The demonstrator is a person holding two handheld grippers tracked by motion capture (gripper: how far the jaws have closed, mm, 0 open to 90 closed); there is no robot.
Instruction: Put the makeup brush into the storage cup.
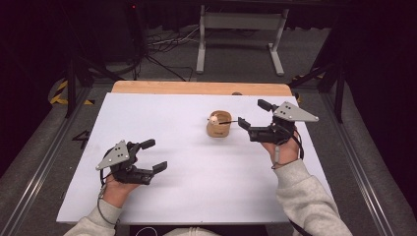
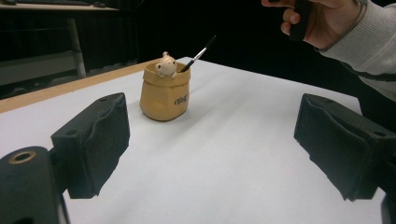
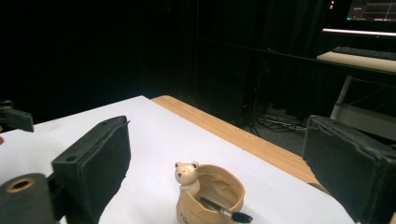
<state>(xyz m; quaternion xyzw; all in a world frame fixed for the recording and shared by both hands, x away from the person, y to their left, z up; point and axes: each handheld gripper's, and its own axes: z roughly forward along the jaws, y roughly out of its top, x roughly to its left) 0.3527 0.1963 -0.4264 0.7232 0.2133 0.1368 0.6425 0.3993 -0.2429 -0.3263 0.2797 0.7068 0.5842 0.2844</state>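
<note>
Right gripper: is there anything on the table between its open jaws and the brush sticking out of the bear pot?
Nothing visible. The right gripper sits just beside the bear pot, jaws open, with bare white table between them. The brush leans out of the pot toward that gripper, its handle free.

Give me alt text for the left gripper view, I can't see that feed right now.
A tan pot with a small bear figure on its rim and a black brush leaning out stands on the white table, ahead of the open left gripper. A hand in a pale sleeve shows at the top right.
</note>
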